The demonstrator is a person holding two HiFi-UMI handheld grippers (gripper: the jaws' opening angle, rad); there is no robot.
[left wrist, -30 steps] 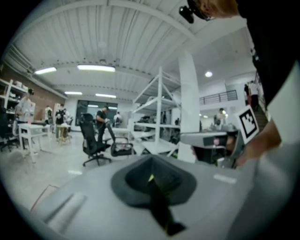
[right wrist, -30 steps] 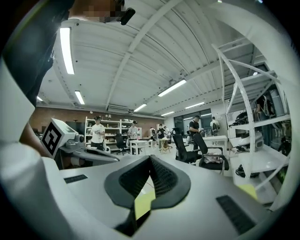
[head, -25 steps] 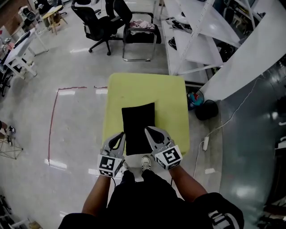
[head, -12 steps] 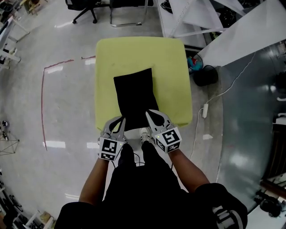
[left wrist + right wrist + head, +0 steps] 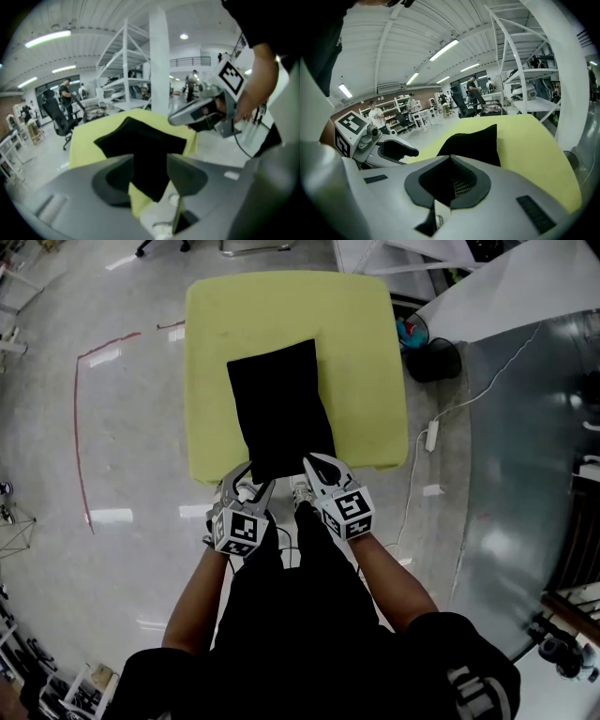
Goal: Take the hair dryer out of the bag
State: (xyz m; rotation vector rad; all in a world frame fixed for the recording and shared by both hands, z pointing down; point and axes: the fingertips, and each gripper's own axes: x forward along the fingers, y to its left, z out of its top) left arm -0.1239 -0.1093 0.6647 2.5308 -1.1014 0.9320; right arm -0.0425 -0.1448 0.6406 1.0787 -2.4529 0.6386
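While the black bag (image 5: 278,409) lies flat on the yellow-green worktop (image 5: 361,352), the left hand-held gripper (image 5: 249,484), at its near edge, has just opened wide, gripping nothing; the right hand-held gripper (image 5: 315,468) is closed, empty.

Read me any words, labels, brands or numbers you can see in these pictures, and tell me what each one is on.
No text can be read.
Left gripper, jaws just opened and gripping nothing, and right gripper: cubes bear square markers only, no letters.
White print on the person's black shirt: cut off, too blurred to read.
Black bag, yellow-green table: no print shows.
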